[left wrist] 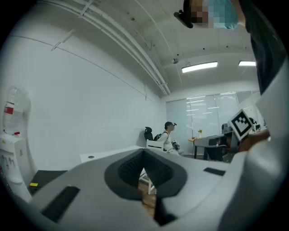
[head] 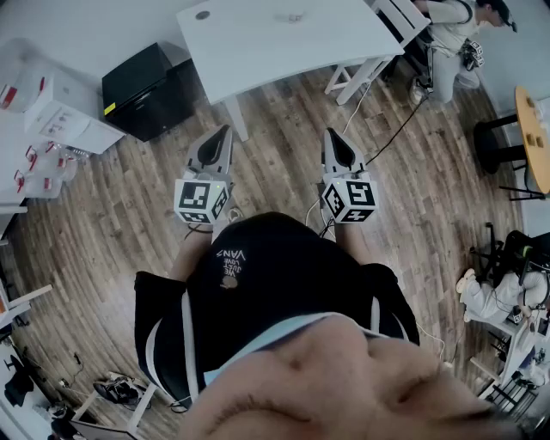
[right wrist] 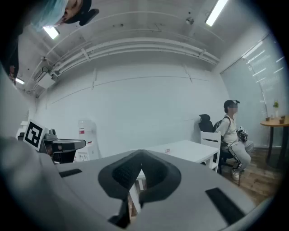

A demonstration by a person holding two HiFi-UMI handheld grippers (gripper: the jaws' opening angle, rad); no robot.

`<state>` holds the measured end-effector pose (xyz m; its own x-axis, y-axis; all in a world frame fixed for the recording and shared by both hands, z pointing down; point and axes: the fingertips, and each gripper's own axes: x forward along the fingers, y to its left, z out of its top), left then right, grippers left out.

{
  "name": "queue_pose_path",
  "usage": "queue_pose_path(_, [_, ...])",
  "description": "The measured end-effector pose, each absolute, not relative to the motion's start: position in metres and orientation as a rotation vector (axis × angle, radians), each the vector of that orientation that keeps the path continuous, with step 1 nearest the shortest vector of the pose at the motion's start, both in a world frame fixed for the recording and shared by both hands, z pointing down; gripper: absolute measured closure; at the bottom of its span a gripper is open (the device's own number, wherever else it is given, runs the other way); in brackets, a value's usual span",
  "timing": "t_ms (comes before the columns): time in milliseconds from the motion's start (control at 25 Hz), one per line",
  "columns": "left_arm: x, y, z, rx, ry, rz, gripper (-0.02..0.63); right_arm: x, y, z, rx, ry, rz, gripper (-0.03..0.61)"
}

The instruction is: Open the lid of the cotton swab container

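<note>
Both grippers are held side by side over the wooden floor, pointing at a white table [head: 284, 39]. My left gripper [head: 225, 131] is shut and holds nothing; its closed jaws [left wrist: 143, 154] fill the lower left gripper view. My right gripper [head: 332, 134] is shut too, with nothing between its pads [right wrist: 137, 155]. A small pale object [head: 290, 16] lies on the far part of the table, too small to identify; it also shows as a small pale object [right wrist: 167, 150] in the right gripper view. Both grippers are well short of the table.
A black cabinet [head: 146, 90] stands left of the table, with white units [head: 60, 112] beside it. A person sits on a white chair [head: 447, 47] at the table's right end. A round wooden table [head: 533, 137] is at the far right. Cables [head: 391, 129] run across the floor.
</note>
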<state>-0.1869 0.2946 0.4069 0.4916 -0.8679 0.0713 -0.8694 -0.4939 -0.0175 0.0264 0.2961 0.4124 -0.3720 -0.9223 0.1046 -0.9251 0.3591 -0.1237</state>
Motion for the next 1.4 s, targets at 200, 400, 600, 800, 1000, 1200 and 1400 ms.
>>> queue_pose_path(200, [-0.183, 0.293, 0.413, 2.665, -1.589, 0.116, 0.597, 0.034, 0.294, 0.413, 1.747, -2.57, 0.241, 0.565])
queue_pose_path(400, [-0.175, 0.304, 0.428, 2.623, -1.598, 0.134, 0.597, 0.044, 0.298, 0.426, 1.721, -2.569, 0.285, 0.565])
queue_pose_path(600, [-0.172, 0.31, 0.439, 2.601, -1.587, 0.16, 0.597, 0.047, 0.299, 0.435, 1.711, -2.564, 0.315, 0.566])
queue_pose_path(800, [-0.176, 0.294, 0.44, 2.603, -1.589, 0.143, 0.597, 0.044, 0.285, 0.442, 1.714, -2.549, 0.328, 0.565])
queue_pose_path(1000, [-0.175, 0.26, 0.445, 2.607, -1.56, 0.126, 0.597, 0.047, 0.257, 0.442, 1.746, -2.524, 0.319, 0.566])
queue_pose_path(1200, [-0.174, 0.211, 0.441, 2.635, -1.519, 0.119, 0.597, 0.043, 0.215, 0.441, 1.763, -2.504, 0.329, 0.565])
queue_pose_path(1400, [-0.175, 0.159, 0.434, 2.66, -1.477, 0.119, 0.597, 0.042, 0.17, 0.435, 1.804, -2.483, 0.329, 0.565])
